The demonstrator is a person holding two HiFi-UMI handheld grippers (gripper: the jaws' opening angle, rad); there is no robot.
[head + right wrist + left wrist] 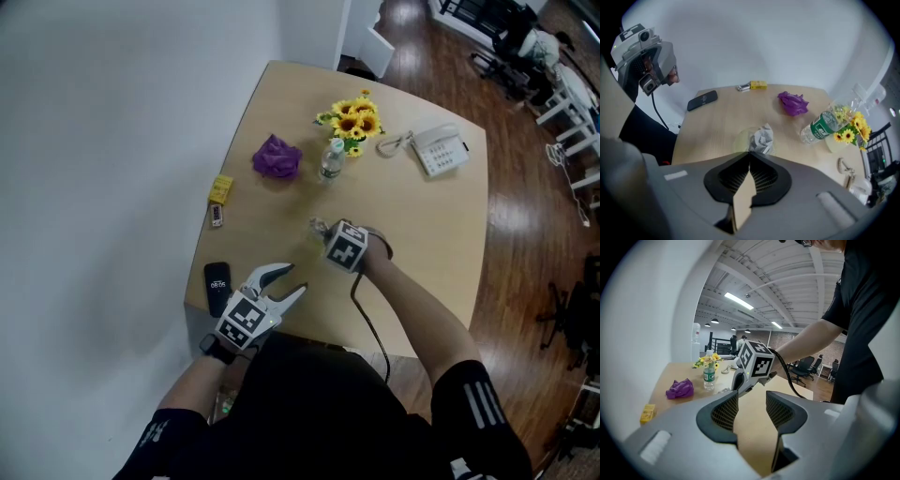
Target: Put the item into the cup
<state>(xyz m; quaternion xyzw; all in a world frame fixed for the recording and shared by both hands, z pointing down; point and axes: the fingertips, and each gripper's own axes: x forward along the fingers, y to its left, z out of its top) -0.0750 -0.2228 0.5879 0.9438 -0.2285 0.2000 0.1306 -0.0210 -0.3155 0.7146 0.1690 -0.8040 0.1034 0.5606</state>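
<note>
One clenched right hand-held gripper [750, 153], crumpled paper [761, 137] partly hidden behind its tips.

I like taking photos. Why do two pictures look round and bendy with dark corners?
Left gripper view and right gripper view: wide-angle lenses curve the edges of the table and darken the corners. Left gripper view: the ceiling lights glare brightly. Head view: even light, fairly sharp, far less bending.

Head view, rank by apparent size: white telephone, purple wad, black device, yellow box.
1. white telephone and purple wad: about alike, not ranked apart.
2. black device, though it lies nearer the camera.
3. yellow box, smallest.
</note>
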